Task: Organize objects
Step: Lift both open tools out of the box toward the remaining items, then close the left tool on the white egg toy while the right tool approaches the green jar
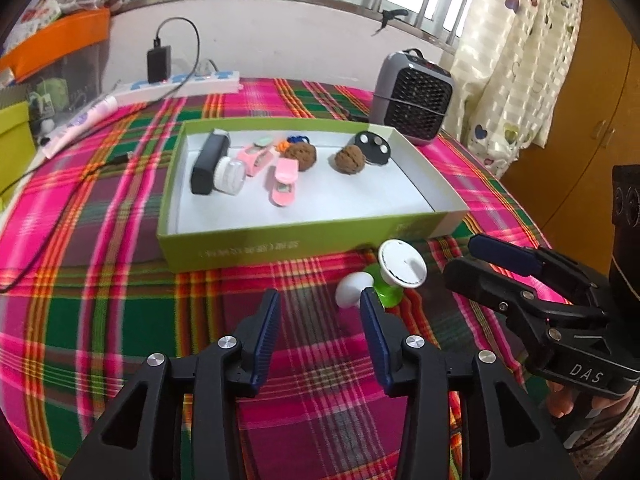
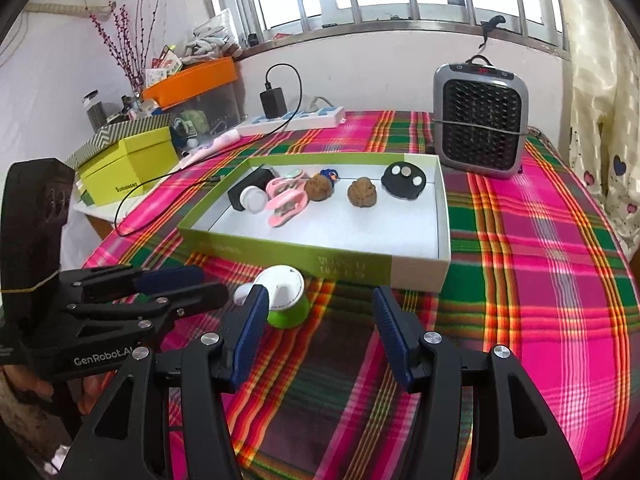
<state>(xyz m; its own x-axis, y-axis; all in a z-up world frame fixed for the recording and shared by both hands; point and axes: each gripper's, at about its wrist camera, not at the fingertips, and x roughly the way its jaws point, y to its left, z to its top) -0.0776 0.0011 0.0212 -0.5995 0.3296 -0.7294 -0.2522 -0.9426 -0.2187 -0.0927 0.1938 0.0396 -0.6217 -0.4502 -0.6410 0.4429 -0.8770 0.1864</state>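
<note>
On the plaid-covered table [image 1: 100, 280], the green-and-white toy [image 1: 390, 278] lies on its side just in front of the shallow green box [image 1: 256, 240], outside it; the left tool [image 1: 320, 312] stands with jaws apart, nothing between them, its right finger at the toy; the right tool [image 2: 320, 312] is also apart and empty; walnuts [image 2: 362, 193] sit inside the box.

Both grippers [image 1: 318, 320] [image 2: 318, 320] — black frames, ribbed blue pads, silver screws, white lettering.
</note>
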